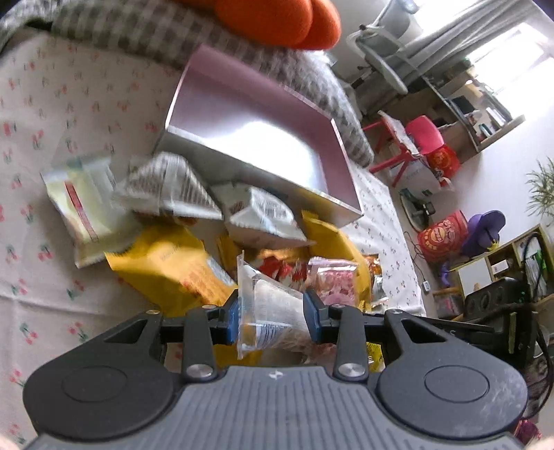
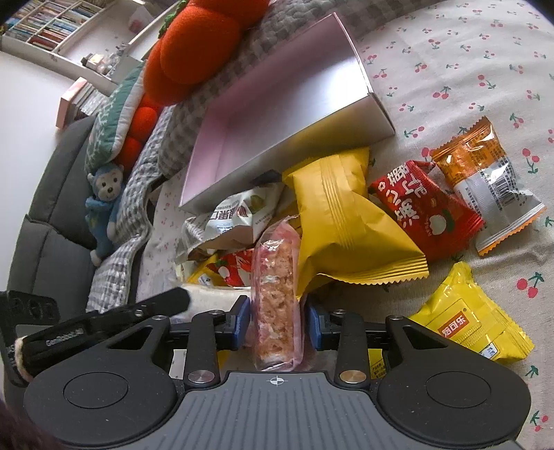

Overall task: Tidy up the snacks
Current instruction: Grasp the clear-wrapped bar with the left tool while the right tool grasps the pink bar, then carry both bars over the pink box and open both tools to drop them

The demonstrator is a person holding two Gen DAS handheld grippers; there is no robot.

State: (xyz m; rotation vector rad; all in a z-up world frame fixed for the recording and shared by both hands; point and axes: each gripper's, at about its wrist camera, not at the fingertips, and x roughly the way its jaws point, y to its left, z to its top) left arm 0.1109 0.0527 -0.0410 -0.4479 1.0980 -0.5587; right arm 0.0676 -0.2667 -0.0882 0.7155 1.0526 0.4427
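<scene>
Cherry-print white bedsheet (image 2: 467, 52) covers bed. Grey-and-white checked blanket (image 2: 194, 114) bunched along far edge, orange round plush cushion (image 2: 197, 45) on top. Dark grey upholstered sofa (image 2: 52, 214) beside bed; blue monkey soft toy (image 2: 104, 207) leans against blanket. White bookshelf (image 2: 52, 24) packed with books on pale wall. Bright window with grey curtain (image 1: 460, 38), daylight strong. Grey office chair (image 1: 384, 41) near desk. Red plastic child's chair (image 1: 412, 138) on pale floor (image 1: 491, 180). Green potted plant (image 1: 542, 187) at edge. Purple plush toy (image 1: 483, 232) beside low wooden cubby shelf (image 1: 502, 259).
</scene>
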